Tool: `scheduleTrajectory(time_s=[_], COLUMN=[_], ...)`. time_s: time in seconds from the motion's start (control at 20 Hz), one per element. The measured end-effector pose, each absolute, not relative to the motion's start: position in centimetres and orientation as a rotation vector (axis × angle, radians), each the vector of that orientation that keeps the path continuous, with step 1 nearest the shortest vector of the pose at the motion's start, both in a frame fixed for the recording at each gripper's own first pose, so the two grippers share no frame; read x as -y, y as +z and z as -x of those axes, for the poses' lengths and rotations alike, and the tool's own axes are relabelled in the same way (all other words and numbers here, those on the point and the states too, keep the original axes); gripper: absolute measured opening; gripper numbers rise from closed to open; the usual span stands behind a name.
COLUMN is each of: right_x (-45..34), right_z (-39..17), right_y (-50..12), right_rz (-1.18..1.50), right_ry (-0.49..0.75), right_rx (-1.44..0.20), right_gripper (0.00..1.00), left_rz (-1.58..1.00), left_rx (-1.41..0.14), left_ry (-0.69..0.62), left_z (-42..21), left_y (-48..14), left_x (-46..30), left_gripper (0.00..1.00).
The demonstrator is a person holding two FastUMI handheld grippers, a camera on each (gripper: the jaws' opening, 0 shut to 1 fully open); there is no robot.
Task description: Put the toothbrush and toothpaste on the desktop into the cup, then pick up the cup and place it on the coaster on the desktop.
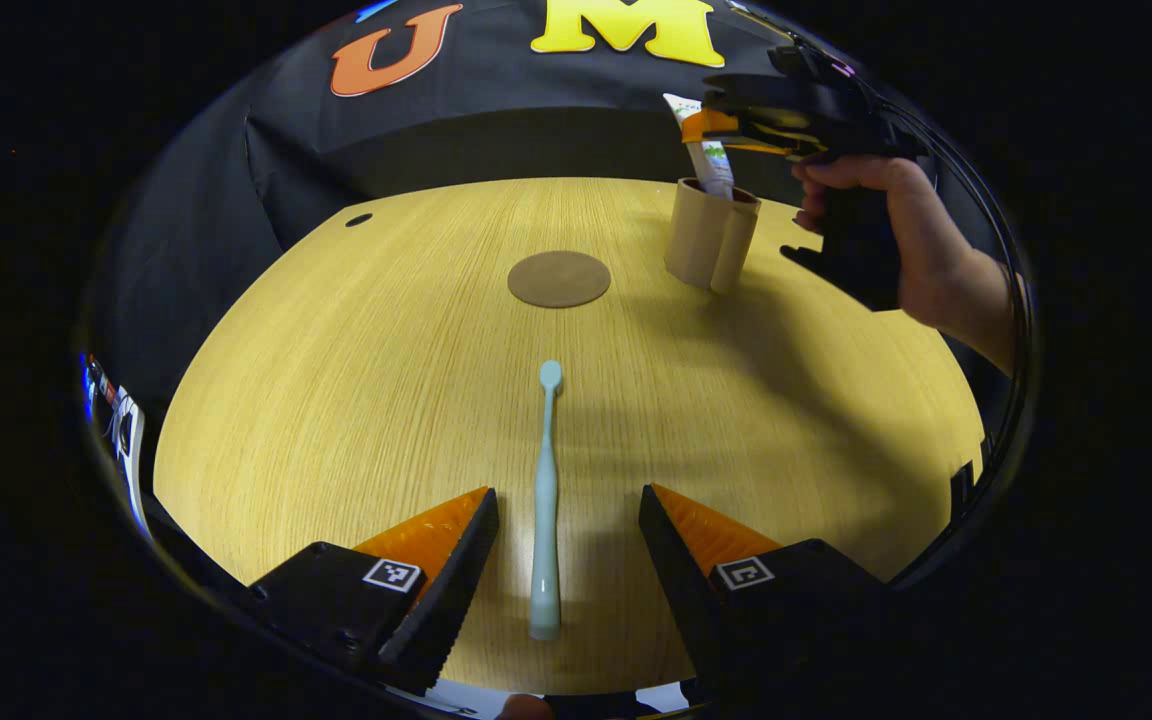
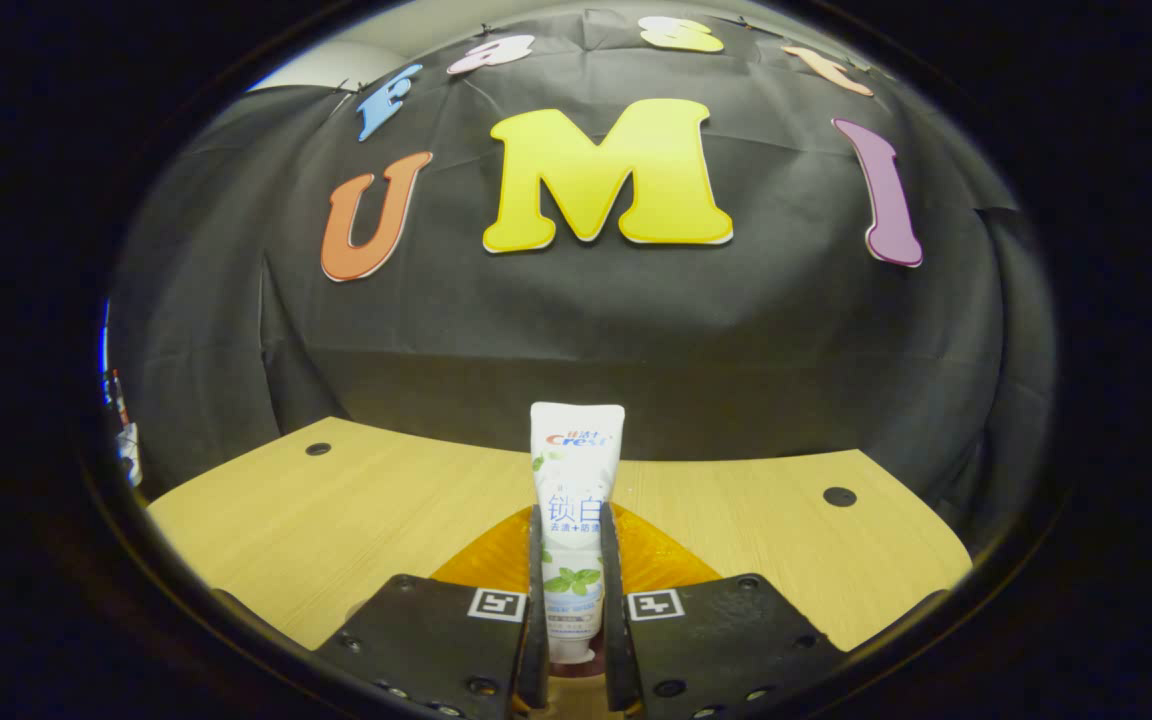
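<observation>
The desktop (image 1: 336, 400) is seen spread ahead of the left gripper (image 1: 568, 510), whose jaws are held wide apart with nothing between the pads but the toothbrush handle lying on the wood.

The cup (image 1: 711, 235) is placed far ahead and to the right of the left gripper, upright, open-topped. It is judged light and fairly rigid; a grip across the wall near mid-height is considered safest, since a hard squeeze near the rim could deform it.

The coaster (image 1: 559, 278) is found straight ahead of the left gripper, flat on the wood, just left of the cup and apart from it.

The toothpaste (image 2: 574, 520) is clamped upright between the right gripper's (image 2: 572, 560) fingers at about mid-body. In the left gripper view its lower end appears to be already inside the cup, though contact with the bottom cannot be confirmed. The tube is judged soft and light; gentle pressure is advised.

The toothbrush (image 1: 546, 500) is laid lengthwise between the open left fingers, head pointing away. It is judged thin, stiff, smooth and low-lying; the thicker handle is preferred as the grasp point.
</observation>
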State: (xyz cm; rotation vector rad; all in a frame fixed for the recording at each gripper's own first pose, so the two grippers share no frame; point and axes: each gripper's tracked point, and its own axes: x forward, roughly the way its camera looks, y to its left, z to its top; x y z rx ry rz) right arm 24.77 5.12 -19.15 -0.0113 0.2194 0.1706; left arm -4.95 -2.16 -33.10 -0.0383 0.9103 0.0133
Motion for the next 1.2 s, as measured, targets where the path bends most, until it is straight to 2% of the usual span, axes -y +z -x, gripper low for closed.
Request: scheduleTrajectory(time_s=[0.35,0.45,0.5,0.6,0.65,0.7,0.75,0.8,0.9,1.2], right_x=[-4.3,-4.3,-4.4,-4.5,-4.5,-4.5,-4.5,-4.5,-4.5,-4.5], right_z=[-24.9,-25.0,-25.0,-25.0,-25.0,-25.0,-25.1,-25.1,-25.1,-25.4], right_y=[-19.7,-19.8,-19.9,-20.2,-20.3,-20.3,-20.3,-20.4,-20.4,-20.4], right_rz=[0.008,0.006,0.006,0.008,0.007,0.007,0.006,0.007,0.007,-0.002], right_ry=[0.148,0.144,0.144,0.145,0.144,0.144,0.144,0.143,0.142,0.133], right_rx=[-0.229,-0.227,-0.228,-0.232,-0.232,-0.232,-0.232,-0.232,-0.231,-0.221], right_gripper=[0.22,0.22,0.22,0.22,0.22,0.22,0.22,0.22,0.22,0.22], left_rz=[0.038,0.040,0.038,0.032,0.025,0.022,0.019,0.013,0.006,0.039], left_rx=[-0.885,-0.888,-0.891,-0.897,-0.900,-0.903,-0.907,-0.914,-0.929,-0.887], left_ry=[0.026,0.033,0.032,0.031,0.032,0.032,0.032,0.029,0.025,0.027], left_z=[3.0,2.9,2.9,2.8,2.8,2.8,2.7,2.8,2.7,2.0], left_y=[-32.6,-32.6,-32.5,-32.3,-32.2,-32.1,-32.1,-32.2,-32.2,-30.1], left_x=[0.7,0.5,0.4,0.3,0.2,0.0,-0.1,0.0,0.0,-0.5], left_gripper=[0.79,0.72,0.65,0.57,0.45,0.40,0.27,0.21,0.14,0.10])
